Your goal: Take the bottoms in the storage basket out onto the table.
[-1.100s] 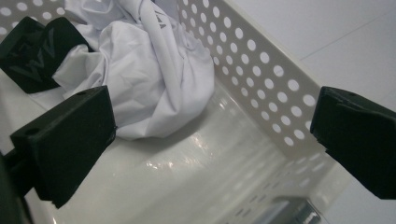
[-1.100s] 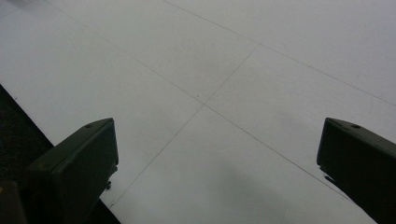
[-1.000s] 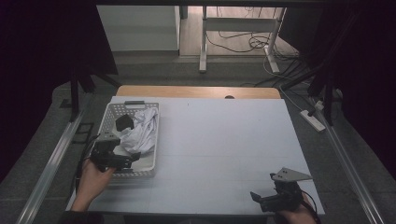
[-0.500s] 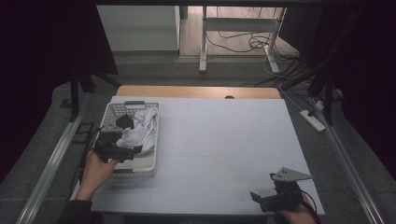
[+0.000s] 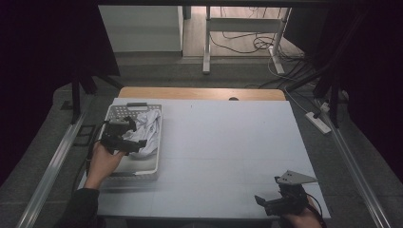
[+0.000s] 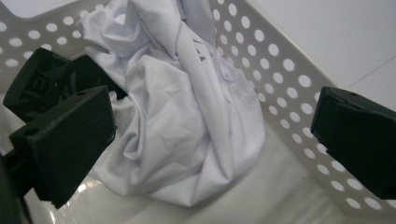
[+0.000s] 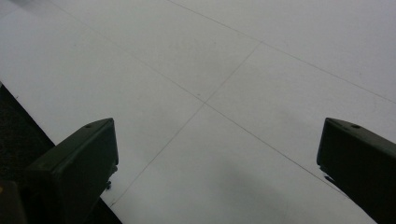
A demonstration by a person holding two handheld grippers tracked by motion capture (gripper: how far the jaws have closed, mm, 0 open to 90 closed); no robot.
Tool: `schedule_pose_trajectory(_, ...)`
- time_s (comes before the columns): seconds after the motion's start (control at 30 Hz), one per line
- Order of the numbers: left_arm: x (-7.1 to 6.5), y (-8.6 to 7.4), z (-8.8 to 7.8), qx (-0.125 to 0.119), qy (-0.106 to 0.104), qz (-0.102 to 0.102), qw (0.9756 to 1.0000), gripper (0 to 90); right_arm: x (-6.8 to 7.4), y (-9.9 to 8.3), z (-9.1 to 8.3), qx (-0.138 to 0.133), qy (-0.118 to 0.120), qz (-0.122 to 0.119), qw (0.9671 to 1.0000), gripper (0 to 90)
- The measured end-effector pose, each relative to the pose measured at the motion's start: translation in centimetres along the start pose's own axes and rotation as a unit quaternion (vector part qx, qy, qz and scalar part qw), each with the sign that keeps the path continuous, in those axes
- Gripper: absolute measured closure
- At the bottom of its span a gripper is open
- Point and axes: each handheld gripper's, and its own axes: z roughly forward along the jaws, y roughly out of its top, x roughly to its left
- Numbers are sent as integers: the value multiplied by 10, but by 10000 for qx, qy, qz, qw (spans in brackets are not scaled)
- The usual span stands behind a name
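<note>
Now the left gripper hangs inside the white perforated basket, jaws released on both sides of the crumpled white cloth. Well apart, the right gripper rests low over the bare desk, jaws released too.

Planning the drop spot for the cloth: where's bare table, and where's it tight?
Bare: the white table from the basket's right wall across to the right edge, and from the wooden strip at the far edge down to the right gripper. Tight: inside the basket, where the white cloth and the open left gripper crowd the far half.
</note>
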Motion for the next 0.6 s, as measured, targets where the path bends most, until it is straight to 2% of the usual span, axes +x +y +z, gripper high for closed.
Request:
schedule_pose_trajectory(0.2, 9, 6, 5, 43, 23, -28, 10000, 0, 0, 0, 0, -1, 7, -10, 10000, 0)
schedule_pose_trajectory(0.43, 23, 17, 16, 208, -82, -139, 9997, 0, 0, 0, 1, 18, 21, -4, 10000, 0)
schedule_pose_trajectory(0.6, 32, 24, 27, 378, -63, -226, 9990, 0, 0, 0, 1, 18, 26, 4, 10000, 0)
